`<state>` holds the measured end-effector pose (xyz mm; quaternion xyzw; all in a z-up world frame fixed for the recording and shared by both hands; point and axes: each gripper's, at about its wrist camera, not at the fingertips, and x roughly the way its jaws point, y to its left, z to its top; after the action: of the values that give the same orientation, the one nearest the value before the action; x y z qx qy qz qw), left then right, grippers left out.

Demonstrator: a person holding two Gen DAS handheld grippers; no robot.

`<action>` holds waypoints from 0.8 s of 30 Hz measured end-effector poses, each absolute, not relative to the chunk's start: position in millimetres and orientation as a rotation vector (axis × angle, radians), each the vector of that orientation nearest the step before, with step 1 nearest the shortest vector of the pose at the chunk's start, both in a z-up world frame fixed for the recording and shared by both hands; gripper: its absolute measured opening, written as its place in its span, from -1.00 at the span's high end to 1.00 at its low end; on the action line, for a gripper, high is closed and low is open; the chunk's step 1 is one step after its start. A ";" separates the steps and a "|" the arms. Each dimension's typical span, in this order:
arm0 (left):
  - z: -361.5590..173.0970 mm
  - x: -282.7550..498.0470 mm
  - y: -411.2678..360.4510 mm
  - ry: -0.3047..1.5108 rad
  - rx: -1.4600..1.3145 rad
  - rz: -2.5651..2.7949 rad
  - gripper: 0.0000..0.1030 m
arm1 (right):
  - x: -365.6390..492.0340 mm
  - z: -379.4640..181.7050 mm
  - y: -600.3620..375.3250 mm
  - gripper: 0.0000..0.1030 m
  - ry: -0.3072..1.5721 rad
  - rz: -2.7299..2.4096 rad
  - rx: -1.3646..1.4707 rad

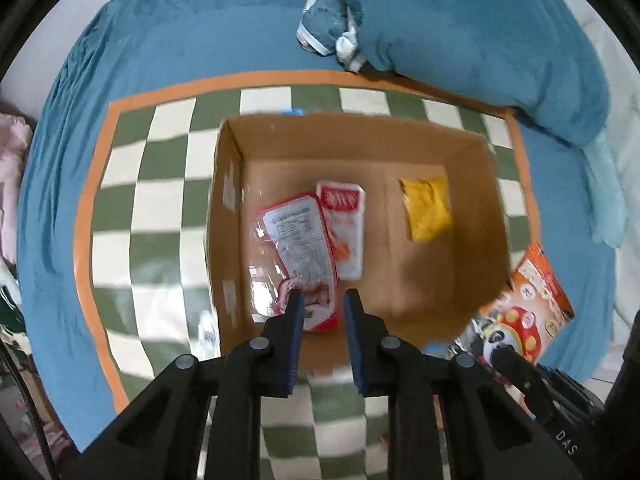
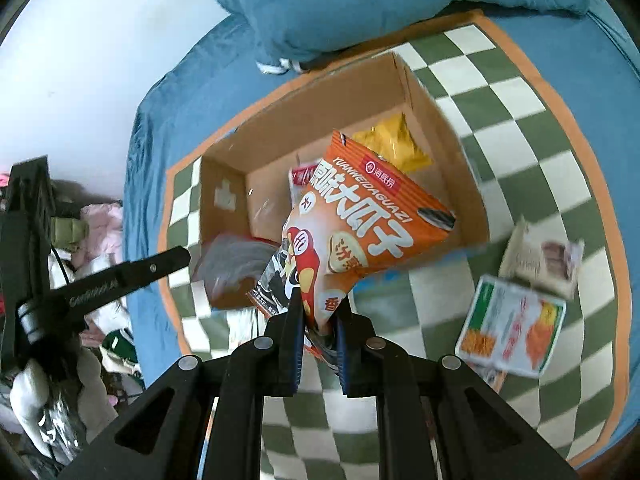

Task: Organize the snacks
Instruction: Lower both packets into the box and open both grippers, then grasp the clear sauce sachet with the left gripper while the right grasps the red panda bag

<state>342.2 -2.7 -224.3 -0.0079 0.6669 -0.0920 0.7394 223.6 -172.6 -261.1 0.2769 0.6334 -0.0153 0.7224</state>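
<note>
An open cardboard box stands on a green-and-white checkered mat. Inside lie two red-and-white snack packs and a yellow packet. My left gripper hovers open over the box's near side, empty, just above the red packs. My right gripper is shut on the lower corner of an orange sunflower-seed bag, held above the box's near edge; the bag also shows in the left wrist view.
The mat lies on a blue bedsheet. Right of the box lie a beige snack pack and a green-and-white pack. A blue blanket is heaped behind the box. Clothes clutter the far left.
</note>
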 end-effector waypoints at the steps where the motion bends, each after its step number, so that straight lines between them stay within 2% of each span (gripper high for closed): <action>1: -228.1 350.5 -3.8 1.461 -0.004 -0.188 0.66 | 234.4 -269.6 -176.0 0.72 1.409 -0.045 0.615; 6: -257.0 384.5 -4.1 1.493 0.049 -0.147 0.66 | 272.8 -316.2 -188.5 0.72 1.460 -0.091 0.608; 14: -280.3 389.8 -10.4 1.566 0.088 -0.159 0.62 | 295.9 -376.6 -191.7 0.66 1.593 -0.110 0.587; 15: -279.8 388.3 -10.7 1.562 0.089 -0.159 0.56 | 296.5 -378.1 -191.7 0.56 1.597 -0.106 0.588; 17: -278.0 386.1 -10.8 1.551 0.088 -0.161 0.43 | 297.8 -379.5 -192.7 0.11 1.602 -0.104 0.587; 18: -277.2 385.0 -10.0 1.551 0.078 -0.163 0.41 | 298.0 -378.2 -192.4 -0.22 1.599 -0.102 0.580; 19: -276.4 384.0 -9.0 1.552 0.069 -0.165 0.39 | 298.2 -375.3 -191.2 -0.30 1.593 -0.098 0.565; 20: -275.6 382.6 -8.9 1.550 0.068 -0.164 0.30 | 297.9 -373.3 -189.6 -0.30 1.592 -0.097 0.552; 22: -272.3 378.5 -9.9 1.535 0.077 -0.166 0.05 | 298.1 -368.6 -185.7 -0.37 1.593 -0.095 0.514; 24: -268.1 373.1 -11.9 1.515 0.093 -0.169 -0.47 | 297.8 -363.8 -181.6 -0.54 1.591 -0.096 0.477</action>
<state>373.1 -11.9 -268.1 0.0422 0.6861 -0.0764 0.7223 297.8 -181.6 -363.8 0.2119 0.7069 -0.0425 0.6735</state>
